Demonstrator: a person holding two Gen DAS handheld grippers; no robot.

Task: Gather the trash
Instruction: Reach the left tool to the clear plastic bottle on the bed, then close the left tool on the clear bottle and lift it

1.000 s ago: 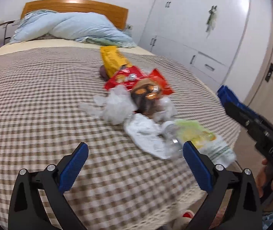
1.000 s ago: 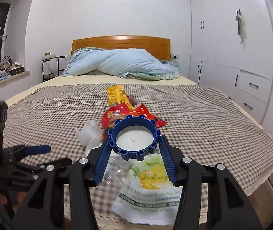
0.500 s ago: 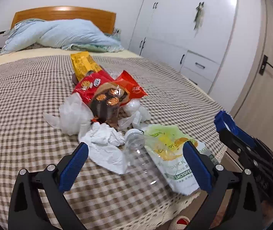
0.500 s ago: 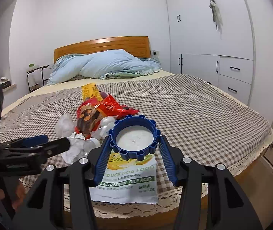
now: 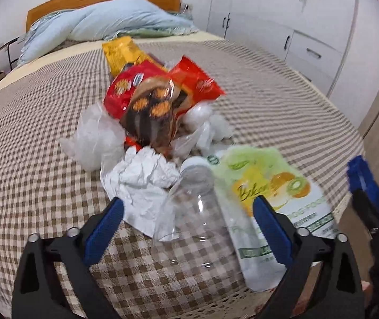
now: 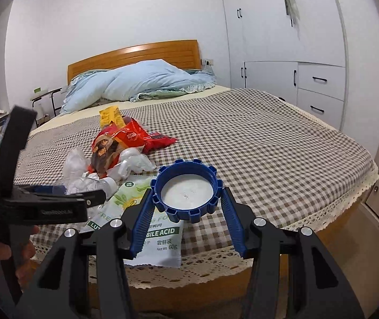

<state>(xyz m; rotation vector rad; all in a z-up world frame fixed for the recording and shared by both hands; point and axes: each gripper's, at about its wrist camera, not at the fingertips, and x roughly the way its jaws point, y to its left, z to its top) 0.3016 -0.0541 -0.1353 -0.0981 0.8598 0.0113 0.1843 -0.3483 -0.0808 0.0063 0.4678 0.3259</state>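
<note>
A: Left tongs (image 5: 186,223) spread wide, right over the bottle (image 5: 189,207). Nothing pinched yet.

B: Right tongs (image 6: 186,207) pinching a blue cap (image 6: 186,190), white inside. Held in the air above the bed (image 6: 269,143), near the edge.

A: Bottle lying flat on the bed, close to the edge. Between the paper (image 5: 141,180) and the green bag (image 5: 274,199), touching both.

B: Pointing which way?

A: Long way runs from the tongs toward the pile. Neck end far, by the snack bags (image 5: 157,98). Fat bottom end near. Looks like no cap on it, but blurry, so hard to tell.

B: Could go wrong?

A: Maybe lots. See-through and smooth, so could squirt out from a squeeze. Thin too, so might crumple and pop free. Round, so a bump could roll it off the bed.

B: And the paper?

A: Right by the left pad (image 5: 104,230). Might get grabbed along with the bottle. Same for the green bag by the other pad.

B: Best bet?

A: Probably squeeze across the fat middle, slow and gentle.
</note>
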